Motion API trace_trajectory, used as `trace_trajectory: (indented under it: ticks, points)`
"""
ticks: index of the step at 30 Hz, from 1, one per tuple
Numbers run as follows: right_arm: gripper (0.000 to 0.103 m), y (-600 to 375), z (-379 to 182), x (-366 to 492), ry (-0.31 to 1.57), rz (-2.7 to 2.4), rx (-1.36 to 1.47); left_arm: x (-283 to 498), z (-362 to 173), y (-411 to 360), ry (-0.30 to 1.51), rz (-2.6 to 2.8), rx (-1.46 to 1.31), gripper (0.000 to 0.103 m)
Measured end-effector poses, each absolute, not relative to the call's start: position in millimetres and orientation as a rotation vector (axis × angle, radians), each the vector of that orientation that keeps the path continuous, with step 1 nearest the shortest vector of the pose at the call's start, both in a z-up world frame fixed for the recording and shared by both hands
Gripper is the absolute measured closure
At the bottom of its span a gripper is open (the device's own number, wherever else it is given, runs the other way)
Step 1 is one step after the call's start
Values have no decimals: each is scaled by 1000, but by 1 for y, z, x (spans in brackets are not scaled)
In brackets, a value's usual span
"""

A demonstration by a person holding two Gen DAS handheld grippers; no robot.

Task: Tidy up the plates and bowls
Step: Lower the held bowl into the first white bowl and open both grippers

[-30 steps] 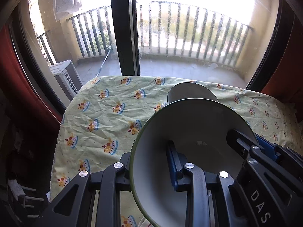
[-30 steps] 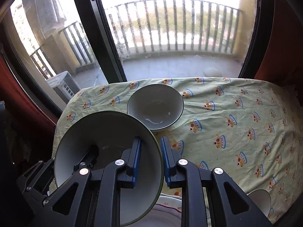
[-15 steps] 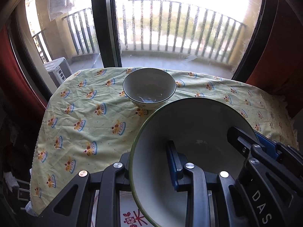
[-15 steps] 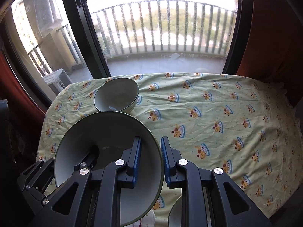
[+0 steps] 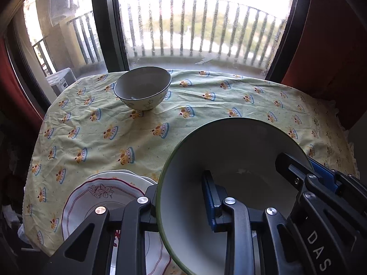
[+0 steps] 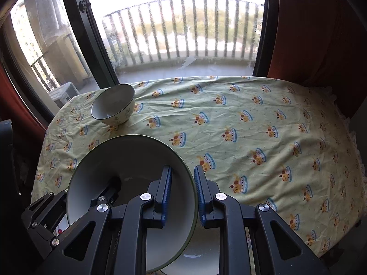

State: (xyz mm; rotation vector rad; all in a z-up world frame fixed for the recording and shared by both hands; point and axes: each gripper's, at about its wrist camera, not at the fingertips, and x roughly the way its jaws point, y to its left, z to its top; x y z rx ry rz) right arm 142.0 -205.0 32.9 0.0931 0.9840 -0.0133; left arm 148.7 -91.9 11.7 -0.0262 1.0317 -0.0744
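A large white bowl with a green rim (image 5: 229,151) (image 6: 128,160) hangs above the table, carried between both grippers. My left gripper (image 5: 180,183) is shut on its left rim, with one blue pad inside the bowl. On the opposite rim, my right gripper (image 6: 182,171) is shut, and its fingers (image 5: 321,176) also show in the left wrist view. A smaller bowl with a dark rim and flower print (image 5: 142,89) (image 6: 112,105) stands at the table's far left. A stack of white plates with red trim (image 5: 91,197) lies under my left gripper.
The table wears a yellow-green cloth with crown prints (image 6: 252,126). Below my right gripper, a white dish (image 6: 201,252) shows at the near edge. Behind the table are a window with a dark frame (image 5: 105,23), a balcony railing and red curtains (image 6: 309,34).
Both grippers carried the large bowl to the right and back from the small bowl, which now sits far left in both views. The plate stack came into the left wrist view.
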Motion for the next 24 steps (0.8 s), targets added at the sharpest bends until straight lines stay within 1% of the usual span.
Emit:
trace_trajectory:
  ticks: [8,15,24]
  points:
    - [79,-235,23,120,1000,-32,88,132,-2,-117,1088,-109,-56,76]
    - [79,-254,10,105,1030,-47,104,120,-16,-137,1109,-120,-20,76]
    - [79,-258,-13,105,1081,-18,126,118,-27,-137,1121,-79,4,77]
